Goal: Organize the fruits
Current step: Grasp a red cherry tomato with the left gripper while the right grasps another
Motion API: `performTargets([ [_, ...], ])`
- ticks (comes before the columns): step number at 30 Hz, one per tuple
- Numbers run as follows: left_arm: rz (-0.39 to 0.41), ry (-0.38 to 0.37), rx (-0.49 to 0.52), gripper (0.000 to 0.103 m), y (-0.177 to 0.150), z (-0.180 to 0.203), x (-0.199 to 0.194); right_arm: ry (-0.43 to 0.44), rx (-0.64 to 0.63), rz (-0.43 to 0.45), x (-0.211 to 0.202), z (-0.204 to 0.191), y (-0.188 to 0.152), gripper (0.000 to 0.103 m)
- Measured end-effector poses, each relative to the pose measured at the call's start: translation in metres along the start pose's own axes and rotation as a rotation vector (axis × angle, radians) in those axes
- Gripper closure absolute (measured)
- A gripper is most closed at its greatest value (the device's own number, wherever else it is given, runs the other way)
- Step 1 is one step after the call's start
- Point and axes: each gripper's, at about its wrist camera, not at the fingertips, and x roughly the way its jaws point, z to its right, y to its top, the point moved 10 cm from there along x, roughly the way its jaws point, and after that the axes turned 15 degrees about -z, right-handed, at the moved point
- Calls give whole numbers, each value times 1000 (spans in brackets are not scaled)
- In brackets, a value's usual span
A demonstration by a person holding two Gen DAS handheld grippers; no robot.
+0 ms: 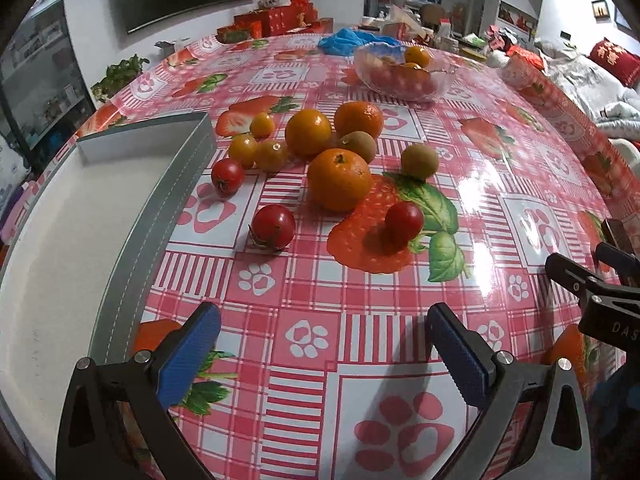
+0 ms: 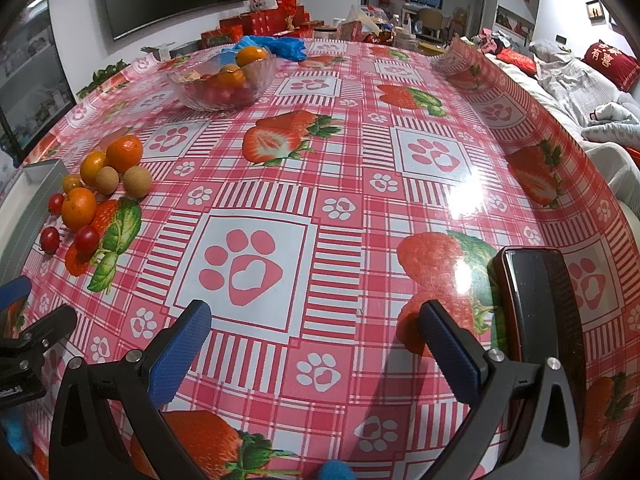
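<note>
Your left gripper (image 1: 320, 344) is spread wide w/ nothing between its blue pads (image 1: 188, 356), hovering over the tablecloth (image 1: 320, 400) just right of the white tray (image 1: 60, 240). Right gripper (image 2: 316, 340) is likewise released and empty, low over the cloth; a dark phone (image 2: 536, 292) lies just beside its right finger.

Fruit sits loose on the cloth, ahead of your left gripper, next to the tray's grey rim (image 1: 160, 208). Nearest you: two red tomatoes (image 1: 274, 226), the other (image 1: 404, 222) resting on a printed strawberry. Behind them a big orange (image 1: 339, 179), w/ a third red tomato (image 1: 227, 176) off to its left close to the rim. Further back: three small yellow-orange tomatoes (image 1: 256, 146) bunched together, two more oranges (image 1: 308, 132) (image 1: 358, 120) side by side, and two brown kiwis, one (image 1: 358, 146) tucked against the oranges, the other (image 1: 419, 161) a bit apart to the right.

Tray interior shows no fruit in the visible part. Glass bowl (image 1: 436, 78) stands well beyond the pile, holding red tomatoes and orange fruit. Blue bag (image 1: 344, 42) lies behind it.
</note>
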Motion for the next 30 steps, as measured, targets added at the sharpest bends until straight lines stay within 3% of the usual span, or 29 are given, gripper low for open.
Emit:
performTargets([
  [3,-56,21,10,0,0,-4,-3,65,-12,-51,-3,3,1,0],
  [4,-30,38,11,0,2,-7,-10,120,-28,-45,-9,-6,4,0],
  [7,40,65,27,0,7,-15,-35,166,-90,-8,-18,-30,17,0],
  [12,65,60,-20,0,12,-40,-59,224,-224,-7,-12,-89,27,3],
  [14,65,66,-42,0,12,-51,-64,227,-266,-19,-5,-107,27,11],
  [16,66,77,-56,0,11,-59,-67,210,-304,-30,3,-121,26,30],
  [18,64,82,-62,0,10,-61,-69,168,-323,-17,6,-125,27,37],
  [20,58,82,-60,0,12,-61,-66,142,-333,-4,1,-125,24,57],
  [21,55,81,-56,0,13,-59,-64,152,-337,-4,2,-124,27,79],
  [30,40,69,25,0,26,-18,-36,250,-224,-33,-9,-73,21,79],
])
